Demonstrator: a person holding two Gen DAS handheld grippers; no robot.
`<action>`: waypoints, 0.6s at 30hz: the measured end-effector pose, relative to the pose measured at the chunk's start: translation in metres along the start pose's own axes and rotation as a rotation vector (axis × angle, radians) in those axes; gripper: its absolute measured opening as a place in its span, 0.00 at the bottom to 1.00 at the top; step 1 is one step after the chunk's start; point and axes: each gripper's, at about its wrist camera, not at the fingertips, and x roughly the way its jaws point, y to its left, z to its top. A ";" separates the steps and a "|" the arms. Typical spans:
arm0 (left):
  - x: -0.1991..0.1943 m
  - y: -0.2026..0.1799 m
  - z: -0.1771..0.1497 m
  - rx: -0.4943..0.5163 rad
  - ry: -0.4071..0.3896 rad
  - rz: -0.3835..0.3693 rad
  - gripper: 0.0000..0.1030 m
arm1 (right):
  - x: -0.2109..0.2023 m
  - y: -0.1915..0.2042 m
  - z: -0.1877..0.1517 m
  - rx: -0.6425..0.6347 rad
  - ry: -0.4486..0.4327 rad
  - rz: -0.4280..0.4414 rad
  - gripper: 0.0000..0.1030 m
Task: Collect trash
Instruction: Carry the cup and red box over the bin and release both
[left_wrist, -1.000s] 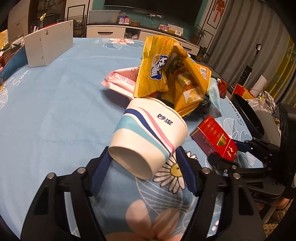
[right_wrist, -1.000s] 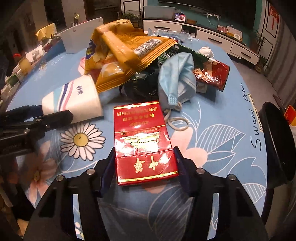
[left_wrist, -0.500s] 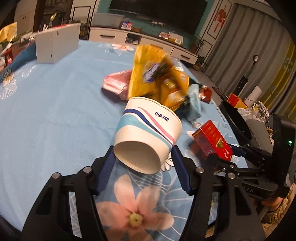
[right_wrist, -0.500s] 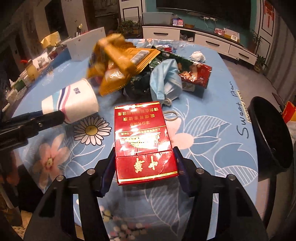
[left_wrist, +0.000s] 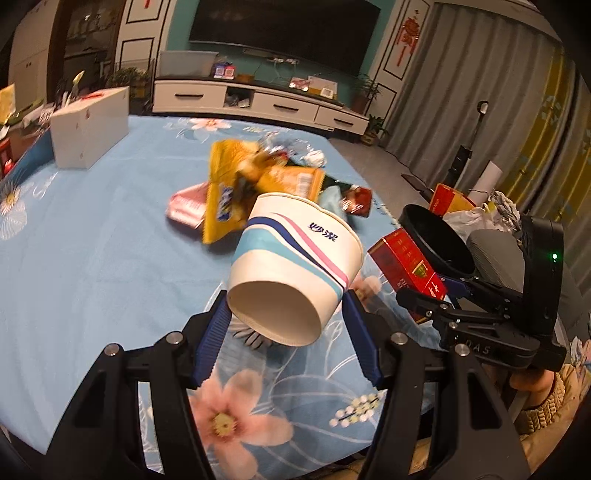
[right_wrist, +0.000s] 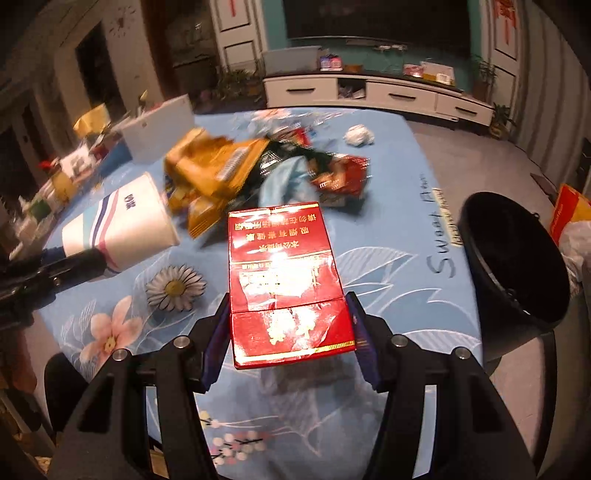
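A paper cup (left_wrist: 295, 266) sits between the left gripper's (left_wrist: 284, 332) fingers, above the table (left_wrist: 92, 258). To its right, a cigarette pack (right_wrist: 284, 280) sits in the right gripper (right_wrist: 290, 339). Behind both, wrappers (right_wrist: 221, 166) lie heaped on the table. A bin (right_wrist: 517, 266) stands beside the table's right edge; a box (left_wrist: 88, 125) rests far left.

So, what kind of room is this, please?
Most likely a home living room: a large dark TV on the wall, a low white TV cabinet beneath, and a table with a flowered blue tablecloth.
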 end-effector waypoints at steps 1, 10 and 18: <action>0.001 -0.004 0.003 0.010 -0.002 -0.003 0.60 | -0.002 -0.005 0.000 0.010 -0.007 -0.007 0.57; 0.023 -0.057 0.026 0.132 -0.003 -0.044 0.60 | -0.023 -0.061 0.002 0.129 -0.078 -0.079 0.57; 0.059 -0.106 0.047 0.231 0.023 -0.094 0.61 | -0.032 -0.117 -0.003 0.245 -0.119 -0.148 0.57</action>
